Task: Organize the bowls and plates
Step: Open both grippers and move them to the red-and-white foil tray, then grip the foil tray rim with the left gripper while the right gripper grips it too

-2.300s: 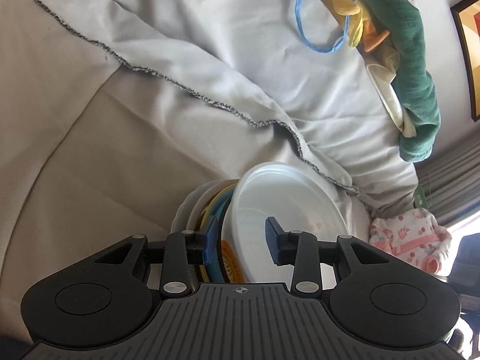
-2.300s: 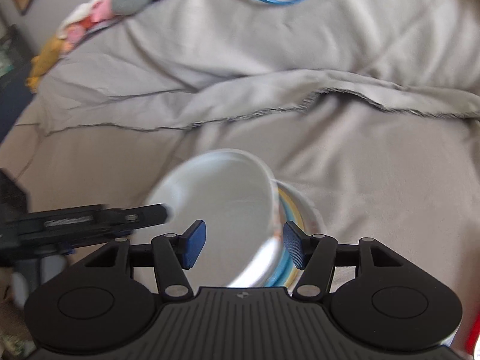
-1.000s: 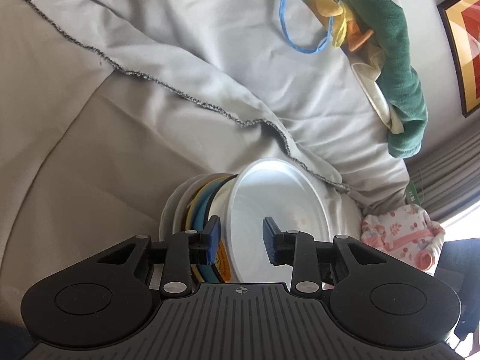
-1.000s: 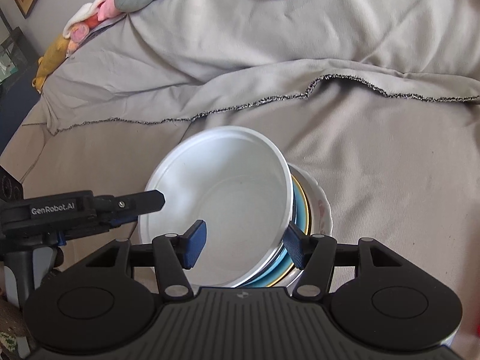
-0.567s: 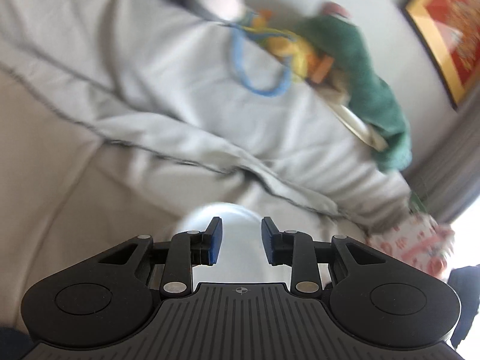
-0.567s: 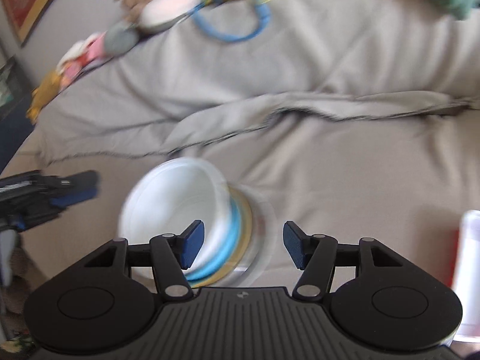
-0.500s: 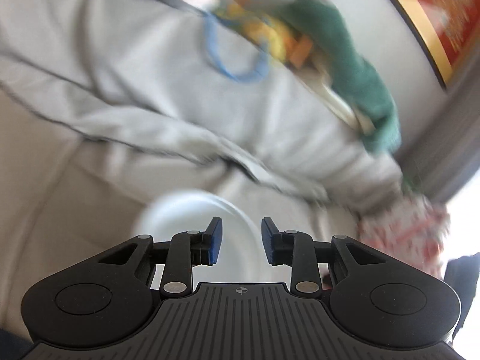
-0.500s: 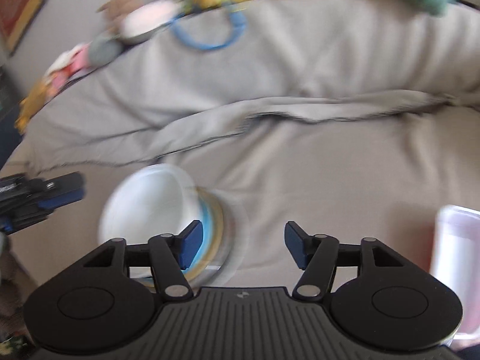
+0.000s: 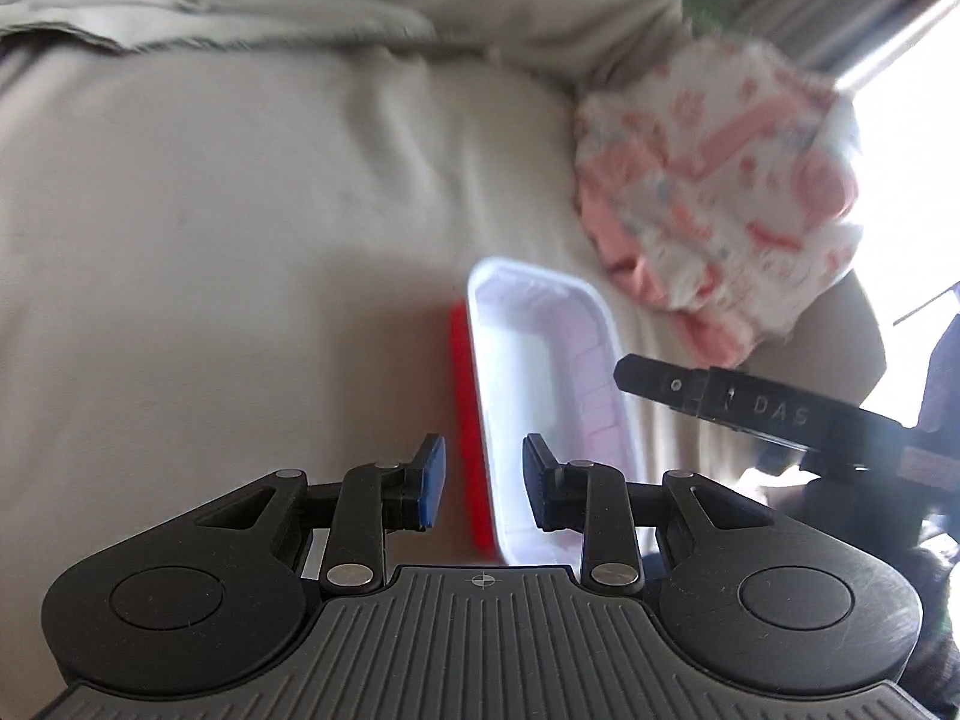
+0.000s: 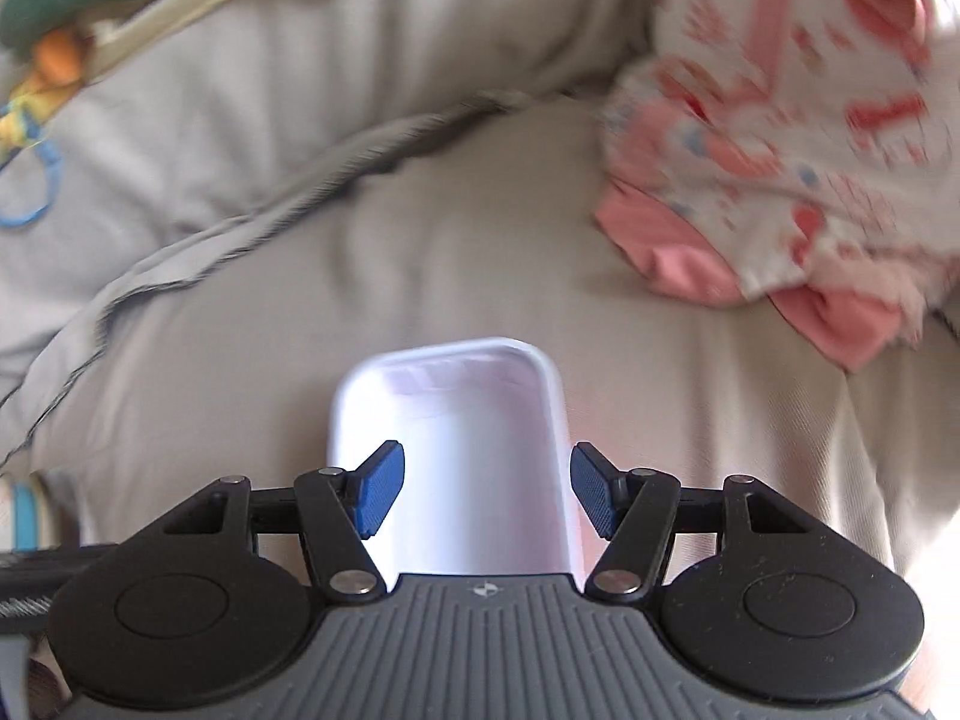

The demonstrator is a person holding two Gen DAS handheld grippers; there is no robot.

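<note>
A white rectangular tray (image 9: 540, 372) with a red outer side lies on the grey bedsheet. In the left wrist view its near left rim lies between the tips of my left gripper (image 9: 483, 489), which is open and holds nothing. In the right wrist view the tray (image 10: 456, 450) lies straight ahead of my right gripper (image 10: 486, 495), whose jaws stand wide open on either side of it without touching. The stack of plates and bowls (image 10: 27, 516) shows only as an edge at the far left. The right gripper's finger (image 9: 720, 399) shows in the left wrist view, right of the tray.
A pink and white patterned cloth bundle (image 9: 720, 192) lies just beyond the tray to the right, also in the right wrist view (image 10: 780, 138). A folded sheet hem (image 10: 240, 222) runs across behind. Green and orange toys (image 10: 90, 0) lie at the far left.
Both grippers have swung right, away from the stack with the white bowl, to the white tray. The left gripper's jaws narrowed earlier; the right stays wide open.
</note>
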